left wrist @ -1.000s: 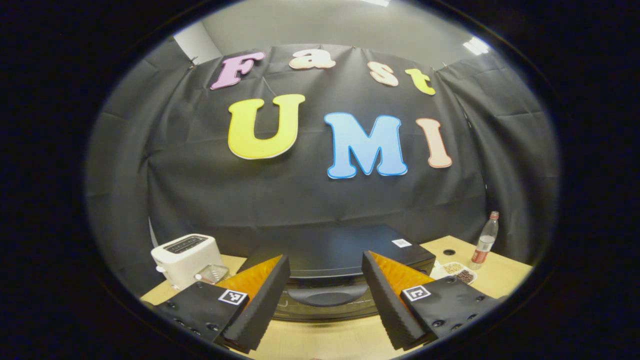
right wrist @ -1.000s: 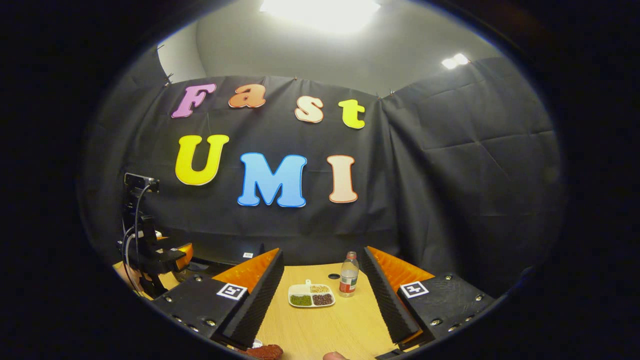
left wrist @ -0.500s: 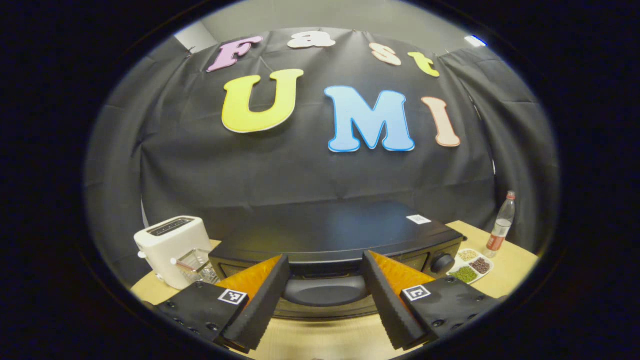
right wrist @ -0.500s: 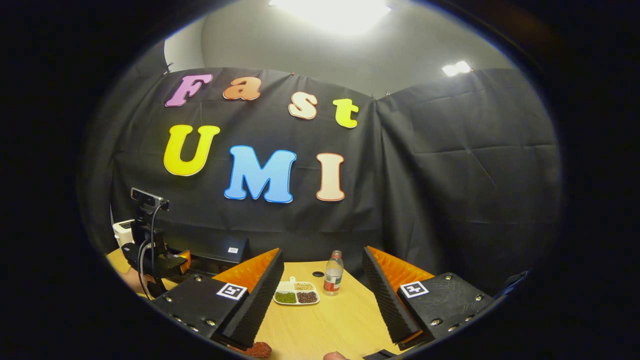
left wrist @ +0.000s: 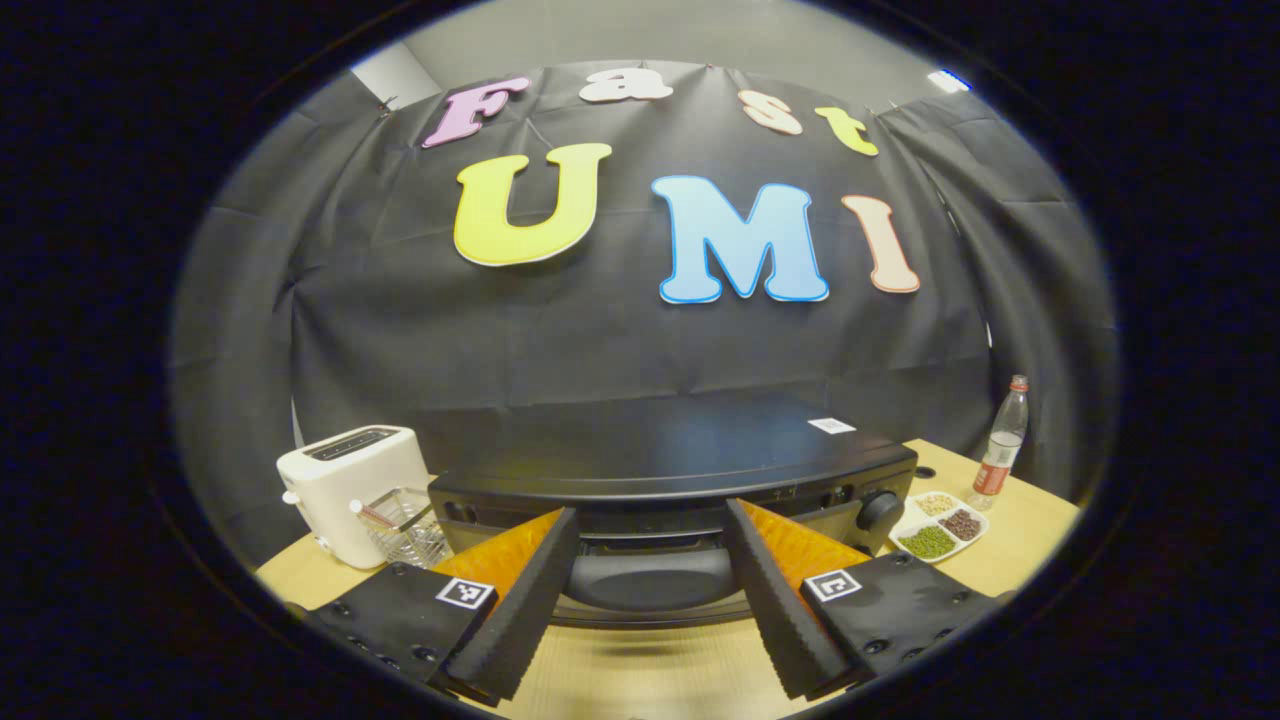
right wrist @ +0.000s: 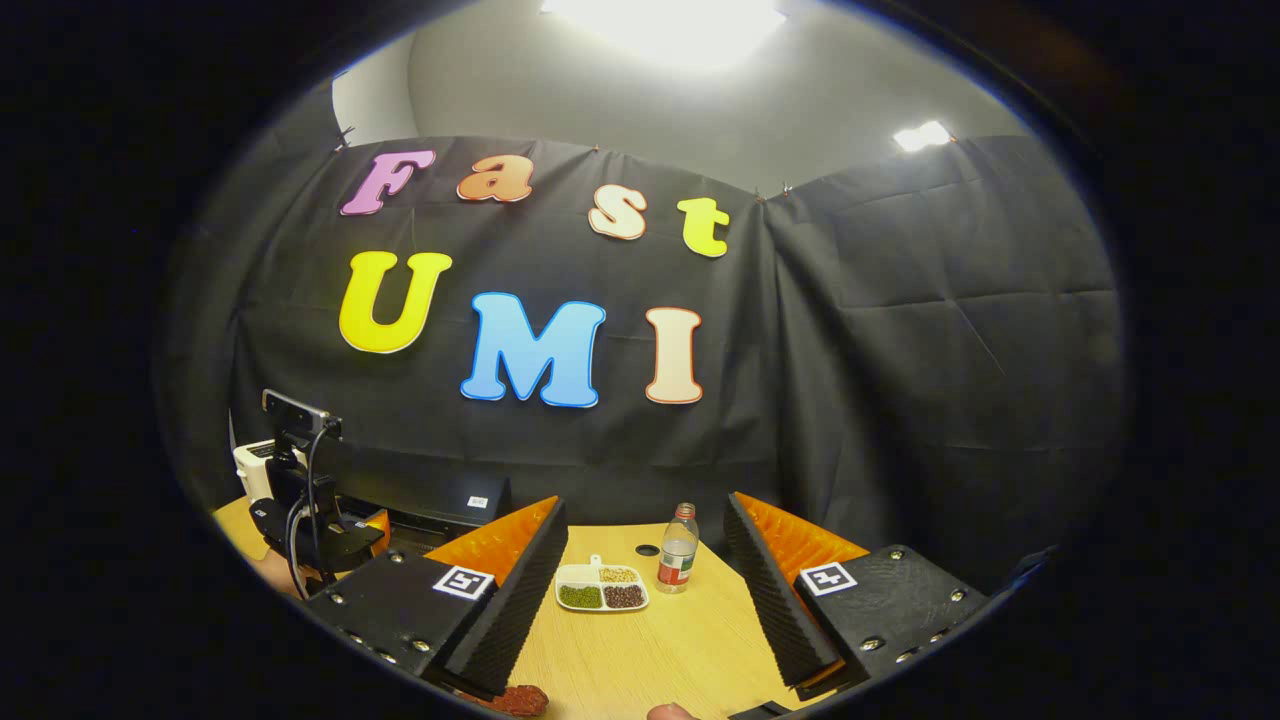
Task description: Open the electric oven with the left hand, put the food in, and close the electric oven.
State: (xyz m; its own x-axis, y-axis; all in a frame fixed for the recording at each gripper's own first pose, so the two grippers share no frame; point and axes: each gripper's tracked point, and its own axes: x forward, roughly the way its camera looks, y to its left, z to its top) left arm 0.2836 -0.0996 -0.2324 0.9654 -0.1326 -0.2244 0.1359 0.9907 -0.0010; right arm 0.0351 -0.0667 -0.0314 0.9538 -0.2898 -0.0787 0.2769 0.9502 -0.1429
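Since a second ago the left claw (left wrist: 650,590) has come closer to the electric oven (left wrist: 670,470); it is spread wide, holding nothing, the oven's door handle (left wrist: 650,578) between its fingers. Right claw (right wrist: 645,600) is likewise wide and empty above the wooden surface (right wrist: 650,650), with reddish food (right wrist: 515,700) at its near edge. Right of the oven sit a divided dish (left wrist: 938,525) and a bottle (left wrist: 1002,450); left, a white toaster (left wrist: 350,490).
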